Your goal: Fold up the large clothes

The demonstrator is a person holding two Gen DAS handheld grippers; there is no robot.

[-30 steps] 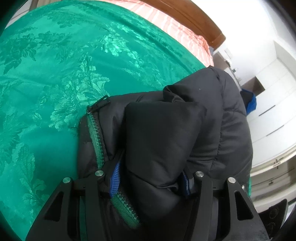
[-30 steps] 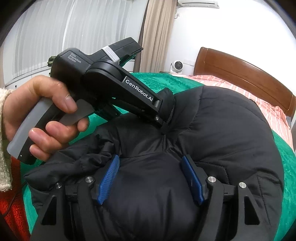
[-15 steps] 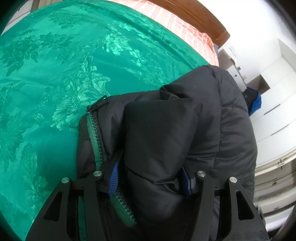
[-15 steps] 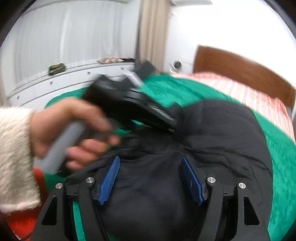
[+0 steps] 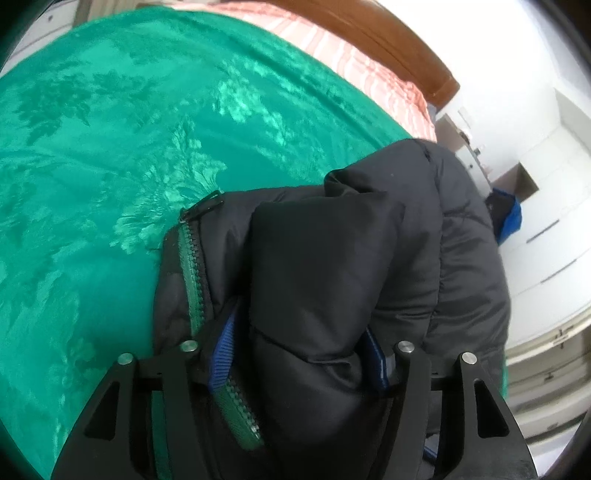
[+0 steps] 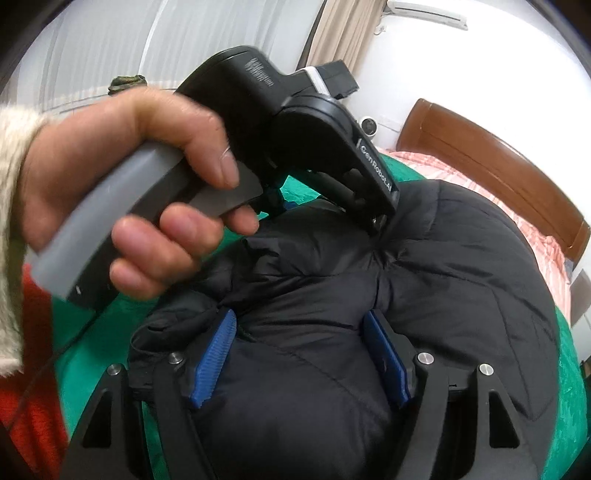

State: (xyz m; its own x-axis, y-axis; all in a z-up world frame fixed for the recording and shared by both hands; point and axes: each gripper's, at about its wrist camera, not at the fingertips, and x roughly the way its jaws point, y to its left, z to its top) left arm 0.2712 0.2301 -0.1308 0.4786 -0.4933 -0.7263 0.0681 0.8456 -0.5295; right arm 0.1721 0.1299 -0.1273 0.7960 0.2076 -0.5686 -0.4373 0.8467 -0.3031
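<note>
A black puffer jacket (image 5: pixel 332 266) with a green zipper (image 5: pixel 192 266) lies bunched on a green bedspread (image 5: pixel 110 147). My left gripper (image 5: pixel 299 354) is shut on a thick fold of the jacket near the zipper; blue pads (image 5: pixel 221 350) press into the fabric. In the right wrist view the jacket (image 6: pixel 443 295) fills the lower frame, and my right gripper (image 6: pixel 299 358) is shut on a puffy fold of it, blue fingers (image 6: pixel 214 354) on either side. The left gripper body (image 6: pixel 295 129), held by a hand (image 6: pixel 129 184), shows there with its tip in the jacket.
A wooden headboard (image 5: pixel 388 40) and pink striped bedding (image 5: pixel 351 62) lie at the far end of the bed. White cupboards (image 5: pixel 546 221) stand to the right. Curtains (image 6: pixel 340 33) and a white wall are behind. A red garment (image 6: pixel 33 406) is at lower left.
The left gripper and the hand holding it have swung up and closer to the right camera, lifting the gripped fold. Both grippers keep their hold on the jacket.
</note>
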